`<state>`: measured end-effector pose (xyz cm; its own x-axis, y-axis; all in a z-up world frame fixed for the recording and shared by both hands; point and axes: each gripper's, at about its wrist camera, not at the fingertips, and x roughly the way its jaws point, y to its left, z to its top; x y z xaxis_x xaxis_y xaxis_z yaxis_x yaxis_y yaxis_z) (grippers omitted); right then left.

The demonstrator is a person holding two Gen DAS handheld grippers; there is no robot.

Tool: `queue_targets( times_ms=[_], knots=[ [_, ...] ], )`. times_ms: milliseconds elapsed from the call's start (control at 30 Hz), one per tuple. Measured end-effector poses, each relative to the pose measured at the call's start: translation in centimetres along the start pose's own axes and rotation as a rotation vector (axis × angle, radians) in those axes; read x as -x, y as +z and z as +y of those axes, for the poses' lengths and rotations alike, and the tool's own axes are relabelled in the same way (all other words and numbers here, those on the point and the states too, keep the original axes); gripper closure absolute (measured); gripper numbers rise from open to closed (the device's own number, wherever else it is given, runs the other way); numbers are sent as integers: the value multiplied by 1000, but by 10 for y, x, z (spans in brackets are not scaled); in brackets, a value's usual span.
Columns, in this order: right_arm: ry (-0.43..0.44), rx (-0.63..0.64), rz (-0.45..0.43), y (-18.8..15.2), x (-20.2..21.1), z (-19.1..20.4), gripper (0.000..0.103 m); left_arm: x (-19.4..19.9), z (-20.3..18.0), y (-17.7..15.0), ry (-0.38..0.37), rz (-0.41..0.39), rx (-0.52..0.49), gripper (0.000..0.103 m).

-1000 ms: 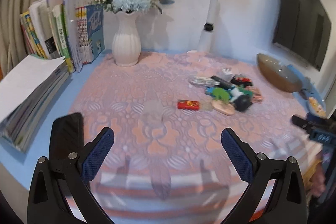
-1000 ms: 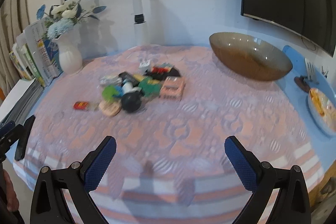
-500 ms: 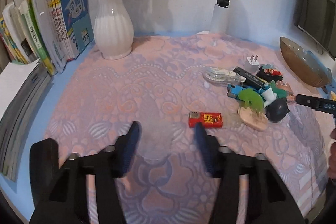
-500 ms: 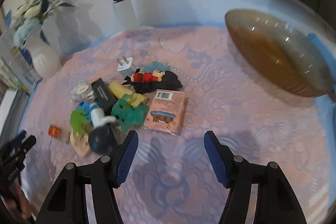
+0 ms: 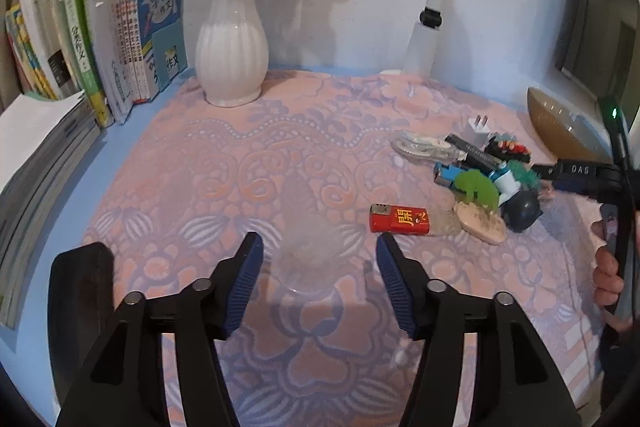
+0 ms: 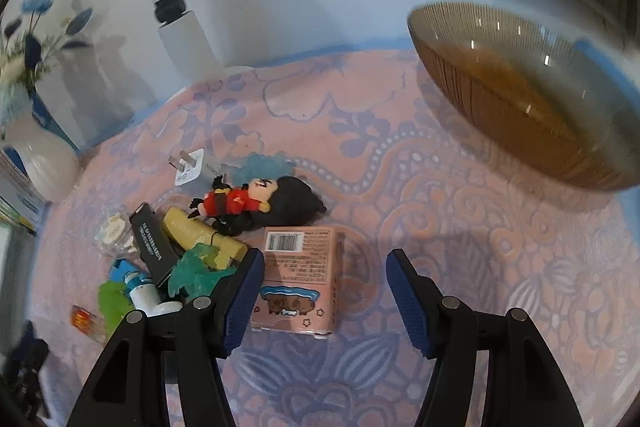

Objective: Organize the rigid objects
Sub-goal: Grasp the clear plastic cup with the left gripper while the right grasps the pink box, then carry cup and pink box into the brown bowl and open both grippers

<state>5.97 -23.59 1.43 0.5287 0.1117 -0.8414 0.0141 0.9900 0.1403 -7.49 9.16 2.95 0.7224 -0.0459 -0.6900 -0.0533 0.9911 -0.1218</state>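
Observation:
A pile of small objects lies on the pink patterned cloth [image 5: 280, 163]. A red lighter [image 5: 399, 219] lies at the pile's left edge. My left gripper [image 5: 318, 269] is open, with a small clear cup [image 5: 308, 263] standing between its fingers, untouched. My right gripper [image 6: 324, 291] is open around a pink box [image 6: 300, 279] lying flat; its left finger is close to the box's side. Beside the box lie a red-dressed doll [image 6: 256, 201], a yellow tube [image 6: 200, 231], a black bar [image 6: 152, 247] and a white plug [image 6: 188, 171].
A brown glass bowl [image 6: 520, 99] stands at the far right. A white vase [image 5: 232, 43] with blue flowers, upright books [image 5: 112, 39] and a lamp post [image 5: 428, 7] line the back. A black phone [image 5: 80, 291] lies at the left front.
Both grippers have moved forward and lower to the table. The left one now straddles the clear cup; the right one now straddles the pink box. Both have narrowed their opening since a second ago.

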Motion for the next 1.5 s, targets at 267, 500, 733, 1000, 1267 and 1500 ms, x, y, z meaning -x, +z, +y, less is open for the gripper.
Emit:
queue_targets(
  times_ms=[267,500,733,1000,1267,1500],
  knots=[
    [62,64,38,-9,0,0,36,-5,6,-3,-7,0,22,38],
    [-115,150,-8,-7,-14,20,55,-5,11,-6,-2,12,40,38],
    [-89,211,7,-34,12,8,63,-13,2,-6,28,65,-9,30],
    [-42,188,9,-71,45,-34,63,-30,-21,2,40,110,-67,69],
    [-20,168,34,-77,50,-42,60,-4,-79,-7,-192,54,-67,69],
    [58,229,6,-90,72,-30,63,19,-144,3,-270,9,-194,69]
  ],
)
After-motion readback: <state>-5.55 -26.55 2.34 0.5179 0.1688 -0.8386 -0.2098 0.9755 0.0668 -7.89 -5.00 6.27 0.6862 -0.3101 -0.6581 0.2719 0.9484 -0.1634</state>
